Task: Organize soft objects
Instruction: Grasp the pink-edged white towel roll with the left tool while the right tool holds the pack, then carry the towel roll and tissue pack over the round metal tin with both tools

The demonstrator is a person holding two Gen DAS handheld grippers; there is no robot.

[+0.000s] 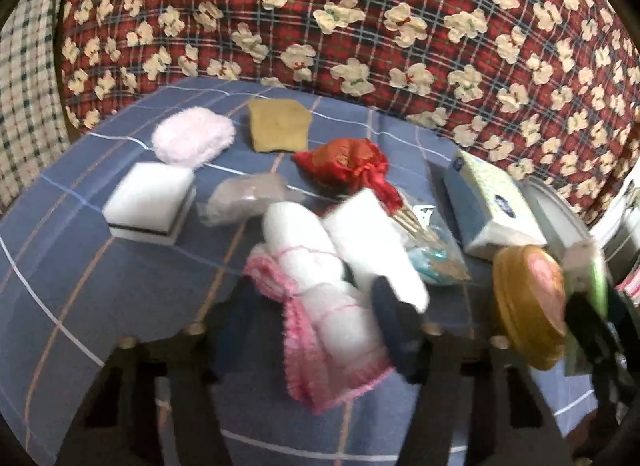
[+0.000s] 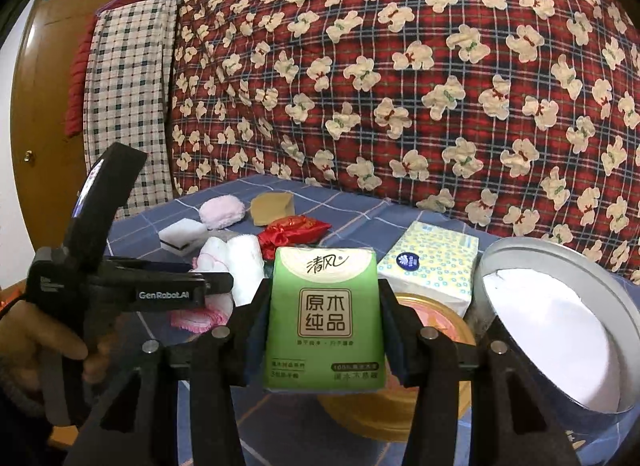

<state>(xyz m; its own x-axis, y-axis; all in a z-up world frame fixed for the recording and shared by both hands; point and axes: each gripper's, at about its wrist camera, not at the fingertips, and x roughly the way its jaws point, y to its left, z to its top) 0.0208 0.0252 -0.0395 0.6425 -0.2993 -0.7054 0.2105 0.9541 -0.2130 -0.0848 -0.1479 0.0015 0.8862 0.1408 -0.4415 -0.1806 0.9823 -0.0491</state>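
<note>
The left gripper [image 1: 316, 318] was smeared by motion blur, its left finger barely readable against the pink-edged white towel [image 1: 320, 306], so whether it gripped the towel could not be told. The green tissue pack [image 2: 323, 320] hid much of the gold round tin [image 2: 394, 406] behind it. The silver tin [image 2: 560, 330] was cut off at the right edge.

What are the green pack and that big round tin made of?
The green pack looks like soft tissues in glossy plastic film: it shines, and its corners are rounded. The round tin seems to be dull silver metal with a thin rolled rim and a white lining.
</note>
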